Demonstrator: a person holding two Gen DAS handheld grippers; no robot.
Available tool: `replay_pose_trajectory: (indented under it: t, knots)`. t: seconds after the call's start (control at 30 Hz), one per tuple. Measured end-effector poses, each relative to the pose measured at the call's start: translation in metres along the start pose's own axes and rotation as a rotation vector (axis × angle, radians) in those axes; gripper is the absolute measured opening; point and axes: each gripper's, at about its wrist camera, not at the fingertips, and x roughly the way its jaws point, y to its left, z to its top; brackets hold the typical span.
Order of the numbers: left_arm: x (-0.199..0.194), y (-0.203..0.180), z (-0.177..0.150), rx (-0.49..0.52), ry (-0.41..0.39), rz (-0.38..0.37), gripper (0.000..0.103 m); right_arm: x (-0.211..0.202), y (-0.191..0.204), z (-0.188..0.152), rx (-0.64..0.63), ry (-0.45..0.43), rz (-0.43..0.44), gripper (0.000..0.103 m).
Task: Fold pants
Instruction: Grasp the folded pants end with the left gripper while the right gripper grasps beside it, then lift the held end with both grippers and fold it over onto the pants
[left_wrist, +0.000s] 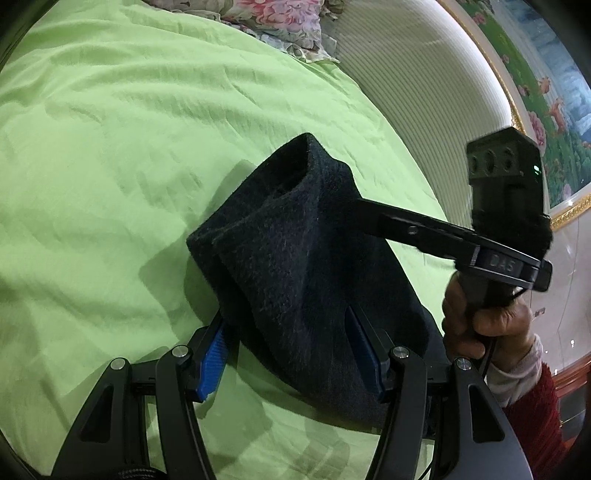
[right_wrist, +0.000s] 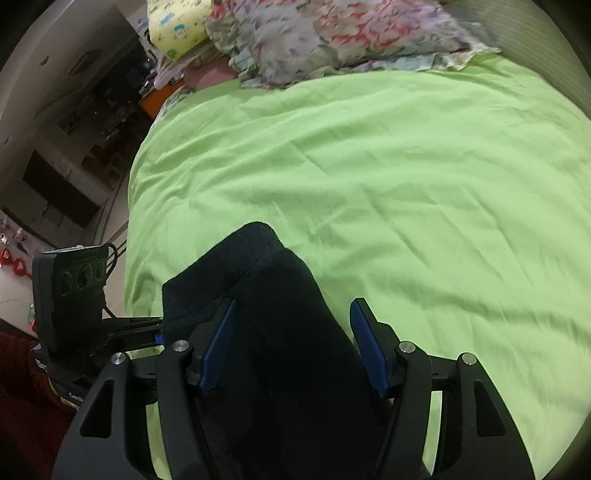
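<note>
The left gripper (left_wrist: 288, 332) has its jaws spread apart, and the dark pants (left_wrist: 291, 258) lie bunched between the blue pads (left_wrist: 212, 363) without being pinched; the cloth drapes over the right-hand pad and rises in a lifted fold whose rounded top stands above the green bedsheet (left_wrist: 110, 147). The right gripper (left_wrist: 369, 212) reaches in from the side of the pants, its long fingers pushed against the upper edge of the fabric; from this view its tips are buried in the cloth, so how they stand cannot be read here. The person's right hand (left_wrist: 476, 317) wraps the handle below it. From the right wrist camera, the right gripper (right_wrist: 291, 339) shows its jaws apart too, the pants (right_wrist: 280, 332) mounded between the pads and running back under the camera. Beside the pants on the near edge of the bed, the left gripper (right_wrist: 147, 328) comes in low, its tips hidden in the fabric. Beyond the pants the bedsheet (right_wrist: 369, 166) spreads wrinkled, and at its far end lies a floral pillow (right_wrist: 332, 37) with a yellow pillow (right_wrist: 173, 26) next to it.
</note>
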Motion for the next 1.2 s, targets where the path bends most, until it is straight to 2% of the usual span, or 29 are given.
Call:
replay_pose_trajectory:
  t: [0.03, 0.1, 0.17, 0.23, 0.33, 0.43, 0.67, 0.97, 1.07, 1.2]
  knots:
    - [0.0, 0.0, 0.0, 0.002, -0.001, 0.001, 0.059, 0.005, 0.0, 0.0, -0.004, 0.021, 0.004, 0.064]
    - [0.001, -0.001, 0.001, 0.003, -0.007, 0.006, 0.054, 0.012, 0.0, -0.001, -0.014, 0.038, -0.011, 0.055]
    - [0.002, -0.002, 0.001, 0.013, -0.016, 0.032, 0.041, 0.012, 0.0, -0.002, -0.007, 0.026, -0.004, 0.038]
    - [0.005, -0.002, 0.002, 0.024, -0.02, 0.047, 0.03, 0.006, 0.003, -0.005, -0.003, 0.002, -0.003, 0.028]
    - [0.006, -0.006, 0.004, 0.035, -0.019, 0.048, 0.022, -0.007, 0.009, -0.01, -0.016, -0.027, -0.006, 0.022]
    - [0.001, -0.02, 0.003, 0.07, -0.034, 0.041, 0.014, -0.027, 0.012, -0.016, -0.007, -0.074, -0.005, 0.02]
    - [-0.021, -0.071, 0.0, 0.187, -0.081, -0.031, 0.014, -0.097, 0.02, -0.044, 0.035, -0.23, -0.012, 0.02]
    - [-0.032, -0.156, -0.014, 0.332, -0.071, -0.139, 0.014, -0.177, 0.013, -0.113, 0.129, -0.442, -0.04, 0.019]
    - [-0.041, -0.186, -0.035, 0.392, -0.058, -0.172, 0.014, -0.197, 0.008, -0.142, 0.173, -0.506, -0.043, 0.019]
    - [-0.031, -0.226, -0.057, 0.469, -0.025, -0.199, 0.014, -0.215, -0.001, -0.176, 0.228, -0.556, -0.063, 0.019]
